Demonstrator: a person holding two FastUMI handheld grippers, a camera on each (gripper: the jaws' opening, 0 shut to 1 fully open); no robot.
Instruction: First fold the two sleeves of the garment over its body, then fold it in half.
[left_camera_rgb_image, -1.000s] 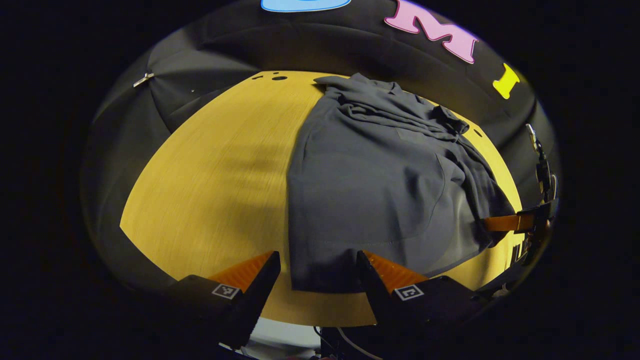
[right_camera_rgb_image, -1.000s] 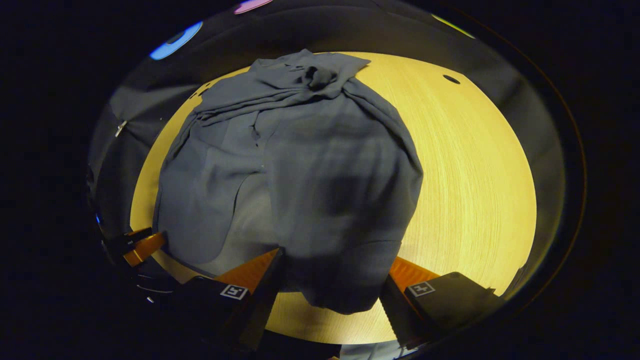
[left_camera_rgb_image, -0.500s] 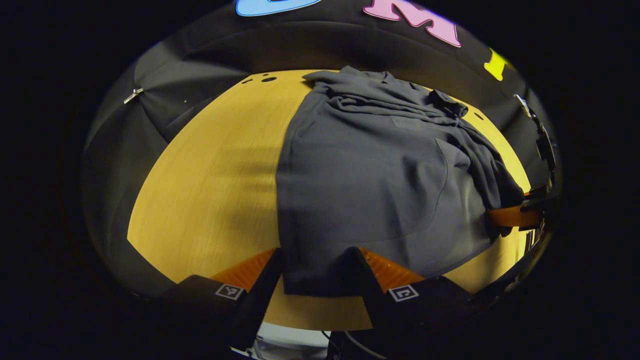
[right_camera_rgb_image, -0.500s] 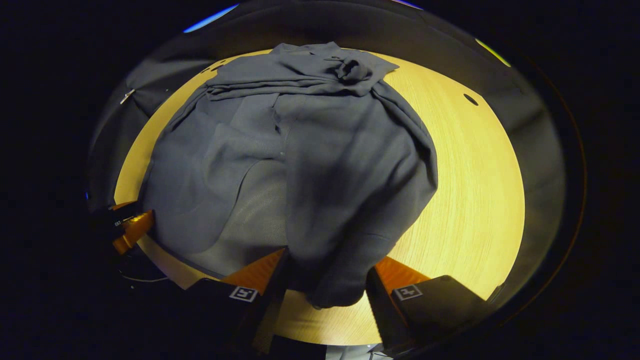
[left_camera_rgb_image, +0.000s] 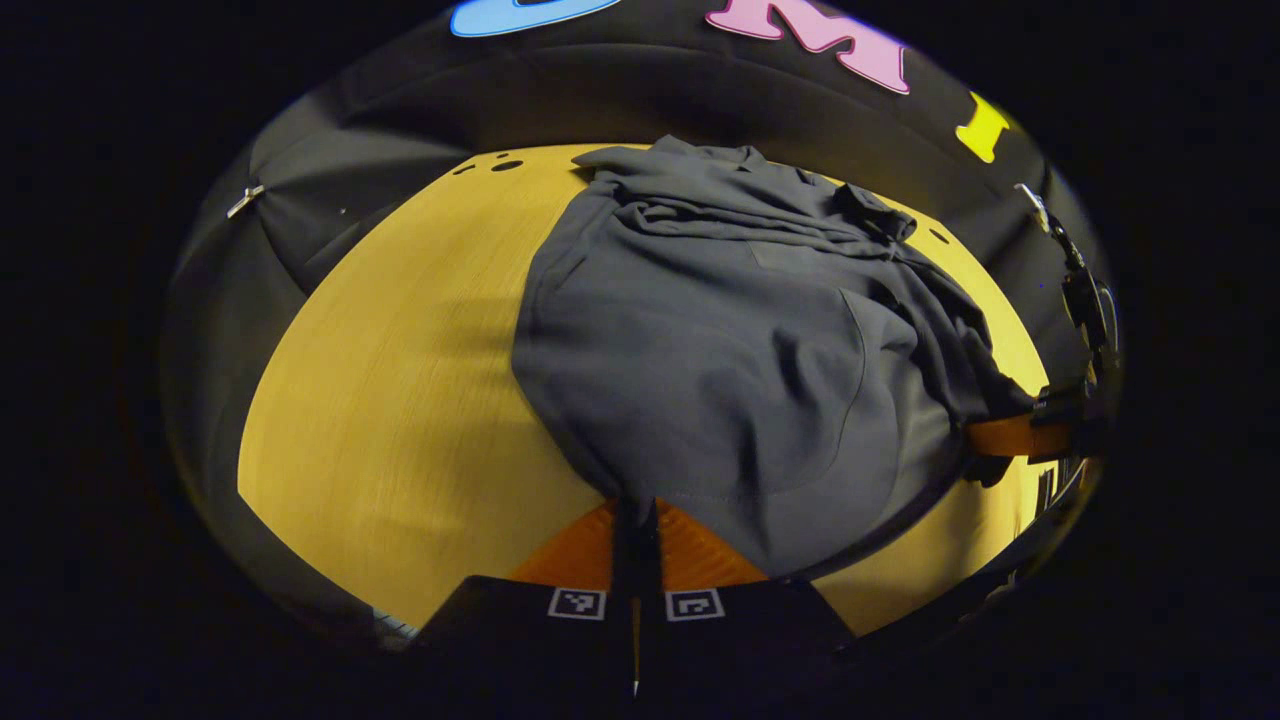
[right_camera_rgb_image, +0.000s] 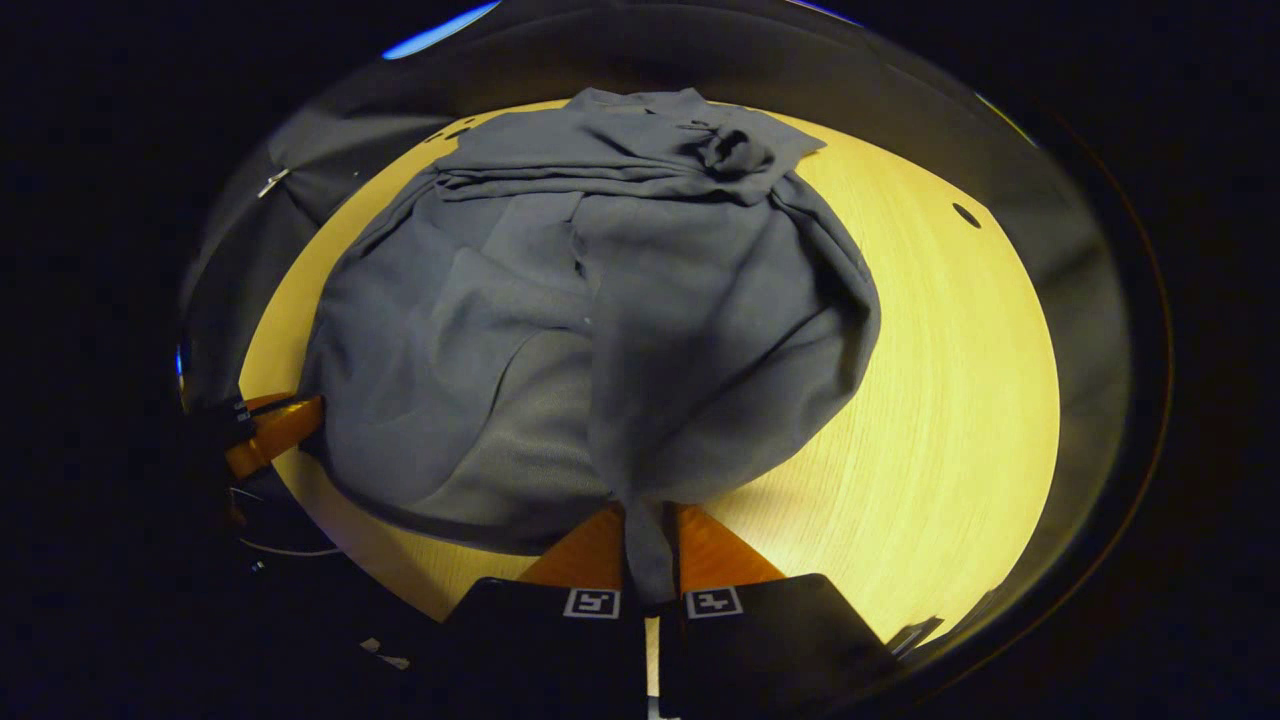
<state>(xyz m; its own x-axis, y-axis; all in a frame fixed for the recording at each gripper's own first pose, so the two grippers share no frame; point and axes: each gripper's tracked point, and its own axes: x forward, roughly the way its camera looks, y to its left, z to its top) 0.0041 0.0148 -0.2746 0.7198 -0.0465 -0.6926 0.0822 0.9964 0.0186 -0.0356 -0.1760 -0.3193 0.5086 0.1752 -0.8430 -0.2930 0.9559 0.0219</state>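
Note:
A dark grey garment (left_camera_rgb_image: 730, 340) lies on a yellow wooden table (left_camera_rgb_image: 400, 370), with its sleeves lying bunched across the far part near the collar. My left gripper (left_camera_rgb_image: 636, 505) is shut on the near left corner of the hem, and the cloth there is drawn up into a point. In the right gripper view the same garment (right_camera_rgb_image: 600, 320) spreads over the table (right_camera_rgb_image: 940, 400). My right gripper (right_camera_rgb_image: 650, 515) is shut on the near right corner of the hem, a strip of cloth pinched between its fingers. The right gripper (left_camera_rgb_image: 1020, 438) shows far right in the left gripper view, the left gripper (right_camera_rgb_image: 265, 435) far left in the right gripper view.
Small holes (left_camera_rgb_image: 505, 165) mark the table's far left edge, and another hole (right_camera_rgb_image: 966, 215) sits at the far right. The black cloth wall (left_camera_rgb_image: 400, 150) curves close behind the table. Bare wood lies left of the garment and to its right.
Both grippers went from open around the hem corners to shut on them. The hem now gathers into points at each gripper.

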